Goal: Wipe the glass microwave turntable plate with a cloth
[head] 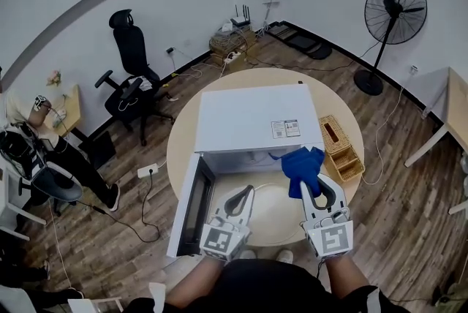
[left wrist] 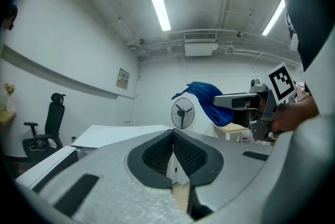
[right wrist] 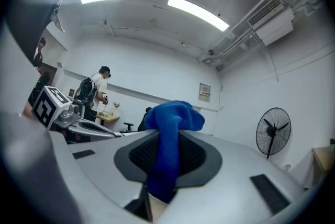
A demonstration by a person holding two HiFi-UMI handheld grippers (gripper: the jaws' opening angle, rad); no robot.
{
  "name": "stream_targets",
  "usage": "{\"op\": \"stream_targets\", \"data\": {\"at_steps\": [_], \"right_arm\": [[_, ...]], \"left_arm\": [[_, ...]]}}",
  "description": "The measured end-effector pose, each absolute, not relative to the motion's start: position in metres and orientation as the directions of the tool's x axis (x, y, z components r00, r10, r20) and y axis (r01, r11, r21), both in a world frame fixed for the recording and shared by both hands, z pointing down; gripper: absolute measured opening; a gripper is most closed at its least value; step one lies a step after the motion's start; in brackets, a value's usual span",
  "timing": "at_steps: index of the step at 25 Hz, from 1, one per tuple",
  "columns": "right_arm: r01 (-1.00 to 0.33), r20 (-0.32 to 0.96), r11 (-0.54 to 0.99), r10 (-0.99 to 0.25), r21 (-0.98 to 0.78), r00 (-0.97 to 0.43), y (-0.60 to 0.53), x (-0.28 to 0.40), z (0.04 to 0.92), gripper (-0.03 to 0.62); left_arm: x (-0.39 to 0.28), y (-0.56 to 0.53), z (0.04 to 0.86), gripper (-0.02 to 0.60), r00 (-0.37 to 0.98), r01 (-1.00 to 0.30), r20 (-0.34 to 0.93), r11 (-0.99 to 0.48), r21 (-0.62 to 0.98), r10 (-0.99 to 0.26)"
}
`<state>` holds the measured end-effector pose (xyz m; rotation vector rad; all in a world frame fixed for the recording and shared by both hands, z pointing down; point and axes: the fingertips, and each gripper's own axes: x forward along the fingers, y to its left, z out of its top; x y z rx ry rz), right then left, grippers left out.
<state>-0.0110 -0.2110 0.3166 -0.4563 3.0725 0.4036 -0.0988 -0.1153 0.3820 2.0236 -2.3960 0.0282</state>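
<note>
To wipe well, I'd press the blue cloth (head: 301,167) wad flat on the glass plate (head: 276,220), steady the rim w/ the L tool (head: 241,196) (jaws together, nothing in it), & sweep overlapping arcs w/ light pressure so it doesn't skid. The plate looks to lie flat, face up, on the counter (head: 183,137) in front of the open microwave (head: 256,118), between both tools; being round, it has no long axis. R tool (head: 316,186) is clamped on the cloth, which bunches past its tips toward the microwave, roughly along the jaws.
</note>
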Motion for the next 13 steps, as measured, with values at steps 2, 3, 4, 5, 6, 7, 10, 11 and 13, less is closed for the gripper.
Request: {"op": "stream_targets", "data": {"at_steps": [2,3,4,5,6,7,10,11,13], "right_arm": [[-0.284,-0.044,0.925,-0.282,0.252,-0.958,-0.2101,-0.0120,0.3181,0.077],[-0.282,-0.041,0.926,-0.281,0.252,-0.959,-0.2095,-0.0123,0.3190,0.077],[-0.280,-0.037,0.926,-0.280,0.253,-0.959,-0.2089,-0.0125,0.3200,0.077],[-0.278,-0.034,0.926,-0.279,0.254,-0.960,-0.2086,-0.0127,0.3208,0.077],[-0.277,-0.034,0.927,-0.278,0.254,-0.960,-0.2083,-0.0130,0.3213,0.077],[-0.277,-0.035,0.927,-0.277,0.255,-0.960,-0.2083,-0.0134,0.3215,0.077],[-0.278,-0.032,0.928,-0.279,0.250,-0.960,-0.2078,-0.0145,0.3219,0.077],[-0.279,-0.030,0.928,-0.280,0.246,-0.959,-0.2075,-0.0148,0.3217,0.077],[-0.283,-0.028,0.931,-0.285,0.228,-0.958,-0.2069,-0.0152,0.3214,0.077]], "left_arm": [[-0.0980,-0.1148,0.3831,0.006,-0.167,-0.986,0.018,0.166,-0.009,-0.986],[-0.0975,-0.1144,0.3837,0.006,-0.166,-0.986,0.019,0.166,-0.007,-0.986],[-0.0969,-0.1140,0.3845,0.006,-0.165,-0.986,0.020,0.165,-0.006,-0.986],[-0.0965,-0.1137,0.3852,0.006,-0.164,-0.986,0.021,0.164,-0.005,-0.986],[-0.0964,-0.1136,0.3858,0.006,-0.164,-0.986,0.021,0.164,-0.005,-0.986],[-0.0966,-0.1136,0.3861,0.006,-0.164,-0.986,0.021,0.164,-0.004,-0.986],[-0.0978,-0.1129,0.3860,0.006,-0.165,-0.986,0.021,0.165,-0.004,-0.986],[-0.0980,-0.1127,0.3859,0.006,-0.165,-0.986,0.021,0.165,-0.004,-0.986],[-0.0983,-0.1122,0.3858,0.006,-0.165,-0.986,0.022,0.165,-0.006,-0.986]]}}
